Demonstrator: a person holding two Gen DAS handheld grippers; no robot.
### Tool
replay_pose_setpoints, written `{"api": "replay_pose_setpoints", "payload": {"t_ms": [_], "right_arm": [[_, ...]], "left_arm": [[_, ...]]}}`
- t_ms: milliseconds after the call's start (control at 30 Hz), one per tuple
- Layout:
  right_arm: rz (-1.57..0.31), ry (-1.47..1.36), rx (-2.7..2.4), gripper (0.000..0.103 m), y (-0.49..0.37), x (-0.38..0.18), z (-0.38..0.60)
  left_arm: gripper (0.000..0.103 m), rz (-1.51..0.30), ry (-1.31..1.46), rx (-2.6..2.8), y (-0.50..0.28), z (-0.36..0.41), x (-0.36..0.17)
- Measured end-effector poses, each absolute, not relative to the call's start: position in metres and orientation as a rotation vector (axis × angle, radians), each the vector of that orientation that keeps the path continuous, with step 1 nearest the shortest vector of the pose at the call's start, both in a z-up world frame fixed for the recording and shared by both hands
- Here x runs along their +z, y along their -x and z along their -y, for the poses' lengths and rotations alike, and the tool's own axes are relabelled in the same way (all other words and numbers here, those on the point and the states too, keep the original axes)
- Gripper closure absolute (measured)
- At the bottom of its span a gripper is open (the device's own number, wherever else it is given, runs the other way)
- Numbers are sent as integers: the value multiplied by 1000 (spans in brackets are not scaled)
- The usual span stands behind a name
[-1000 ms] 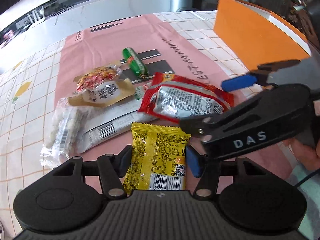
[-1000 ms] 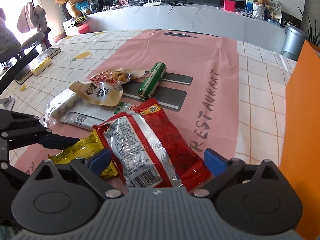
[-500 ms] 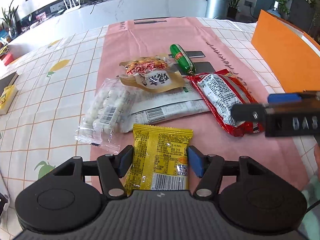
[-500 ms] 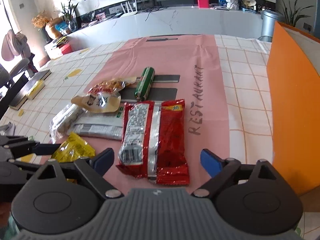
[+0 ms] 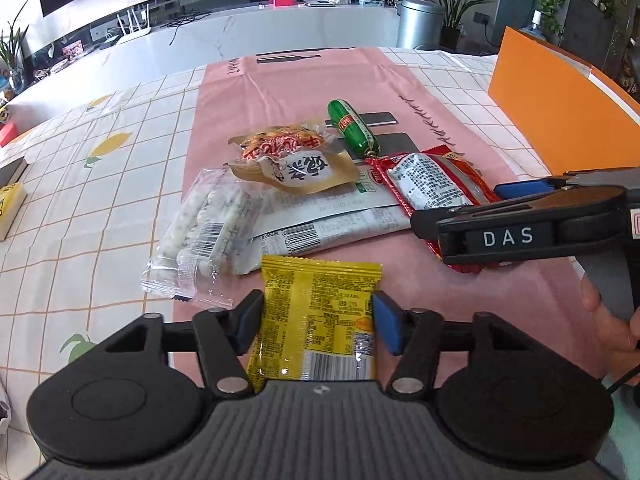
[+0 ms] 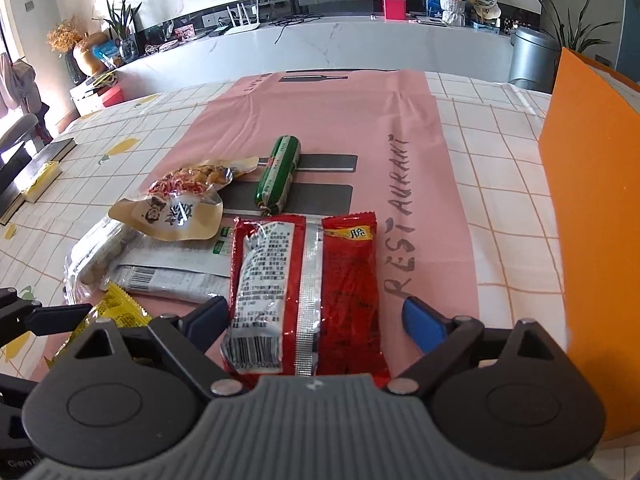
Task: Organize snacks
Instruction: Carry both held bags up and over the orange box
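Yellow foil packet [image 5: 316, 320] lies straight ahead of the left gripper [image 5: 316, 322], between its blue pads, long axis running along the fingers and away from the camera, barcode end nearest. Jaws have just been closing; both pads now stand at the packet's side edges, the left pad touching, the right pad at the edge with no clear gap, so I read this as a grip being taken across the short width, though whether it presses firmly I cannot tell. Red packet [image 6: 304, 296] sits the same way for the right gripper [image 6: 316, 322]: between the fingers, long axis pointing forward, barcode end toward the camera. Those jaws have also been closing but stand wide; the left pad is at the packet's edge, the right pad [image 6: 424, 328] clearly apart from it, pink mat showing in the gap. Each hand is nearest its own packet, yellow to the left, red to the right, with the two lying near each other on the pink mat [image 5: 280, 92]. Remaining snacks, namely clear bag of white pieces [image 5: 204, 232], tan pouch [image 5: 296, 164], green sausage [image 5: 352, 128], lie farther ahead. Orange box [image 6: 592, 216] stands at the right, nearer the right hand, a likely destination, judged only.
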State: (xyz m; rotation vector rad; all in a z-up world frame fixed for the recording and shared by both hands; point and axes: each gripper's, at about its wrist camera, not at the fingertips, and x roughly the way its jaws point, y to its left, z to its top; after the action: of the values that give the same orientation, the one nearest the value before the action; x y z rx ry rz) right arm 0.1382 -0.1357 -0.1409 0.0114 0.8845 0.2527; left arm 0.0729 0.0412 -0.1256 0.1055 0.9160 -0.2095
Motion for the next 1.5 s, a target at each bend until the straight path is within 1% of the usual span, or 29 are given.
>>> {"api": "replay_pose_setpoints", "payload": {"t_ms": [67, 200, 433, 700, 833, 1000, 1133, 1333, 1500], "right_arm": [[-876, 9, 252, 27, -136, -140, 135], [-873, 19, 258, 33, -133, -138, 135], [-884, 4, 254, 35, -119, -128, 146], [-829, -20, 258, 35, -92, -93, 161], [-819, -54, 256, 35, -74, -80, 173], [-809, -67, 246, 35, -55, -61, 189], [-761, -60, 238, 35, -42, -36, 207], [-693, -34, 207, 35, -30, 2, 243], [-675, -26, 179, 35, -25, 20, 272]], "left_arm": [[42, -914, -107, -209, -73, -41, -125], [43, -920, -101, -196, -74, -40, -123], [43, -907, -67, -188, -73, -40, -107], [43, -861, 22, -175, -64, -36, -71], [43, -874, 62, -162, -59, -27, -54], [43, -872, 113, -189, -52, -11, -27], [43, -862, 157, -219, -45, 5, -7], [43, -818, 143, -259, -31, 36, 24], [43, -789, 110, -314, -28, 66, 45]]}}
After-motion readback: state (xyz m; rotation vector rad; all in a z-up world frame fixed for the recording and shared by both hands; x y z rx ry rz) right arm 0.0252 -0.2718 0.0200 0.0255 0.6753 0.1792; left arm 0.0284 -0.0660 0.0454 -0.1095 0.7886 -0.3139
